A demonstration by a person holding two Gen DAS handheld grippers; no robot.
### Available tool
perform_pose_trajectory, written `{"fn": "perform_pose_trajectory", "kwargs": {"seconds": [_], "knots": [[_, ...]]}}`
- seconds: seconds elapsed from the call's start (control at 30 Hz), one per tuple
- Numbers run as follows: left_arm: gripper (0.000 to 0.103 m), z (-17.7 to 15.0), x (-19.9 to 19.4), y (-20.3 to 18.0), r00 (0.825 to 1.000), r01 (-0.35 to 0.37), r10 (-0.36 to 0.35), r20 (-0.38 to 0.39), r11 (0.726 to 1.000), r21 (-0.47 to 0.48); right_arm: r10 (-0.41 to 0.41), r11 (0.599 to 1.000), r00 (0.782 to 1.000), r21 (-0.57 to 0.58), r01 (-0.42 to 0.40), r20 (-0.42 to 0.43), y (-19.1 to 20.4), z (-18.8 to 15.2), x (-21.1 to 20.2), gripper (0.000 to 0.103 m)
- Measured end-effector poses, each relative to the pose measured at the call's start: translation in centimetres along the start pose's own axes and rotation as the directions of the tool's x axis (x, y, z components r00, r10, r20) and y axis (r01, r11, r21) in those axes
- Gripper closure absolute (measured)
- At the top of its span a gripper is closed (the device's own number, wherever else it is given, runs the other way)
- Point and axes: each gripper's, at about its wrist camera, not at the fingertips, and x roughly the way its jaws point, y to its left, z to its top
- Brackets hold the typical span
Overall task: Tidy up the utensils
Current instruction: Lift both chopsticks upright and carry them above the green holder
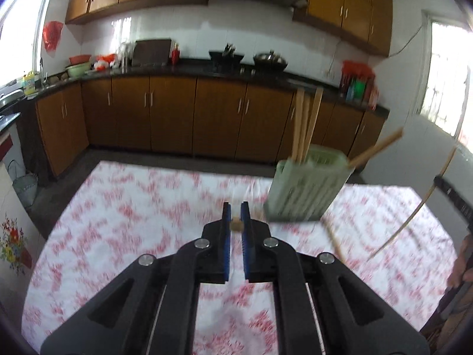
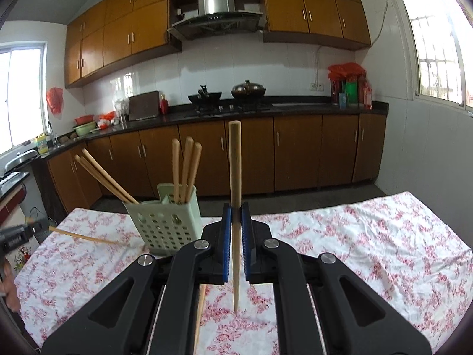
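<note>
The right gripper [image 2: 235, 216] has its blue pads shut tight on one chopstick [image 2: 235, 177]. The stick stands almost straight up and down — thick end up high, thin tip pointing at the flowered tablecloth [image 2: 354, 251] below. That up-and-down line is what matters most now, because the green holder [image 2: 165, 224] is open at the top and a stick has to go in tip first.

The holder stands on the cloth to the left of the right gripper and a bit farther back. It looks near, not far off. Three sticks [image 2: 184, 171] already stand in its back part, and more sticks [image 2: 103, 176] lean out over its left side. So I think the held stick must be lifted until its tip is higher than the rim, moved left over an open part, then let down.

The left gripper [image 1: 235, 217] also has its jaws nearly closed, with a small tan bit [image 1: 236, 225] pinched between the pads. It looks like the end of a chopstick, but this view is blurry and I cannot be sure. From this side the holder [image 1: 307, 189] is up and to the right — close by. A loose stick [image 1: 334, 236] lies on the cloth just beside the holder's base.
</note>
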Motion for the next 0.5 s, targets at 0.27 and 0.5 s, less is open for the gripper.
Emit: {"fn": "perform_pose_trajectory", "kwargs": {"seconds": [0.27,0.5], "knots": [[0.095,3.7,-3.2,-2.1,0.993,0.067,-0.071,0.093,0.997,0.042,0.094,0.994,0.992,0.050,-0.099,0.084,0.8,2.8,-1.3,0.095],[0.095,6.7,-6.1,-5.3,0.965,0.127,-0.143,0.220,0.988,0.083,0.175,0.976,0.961,0.094,-0.199,0.212,1.6,6.1,-2.1,0.095]]}}
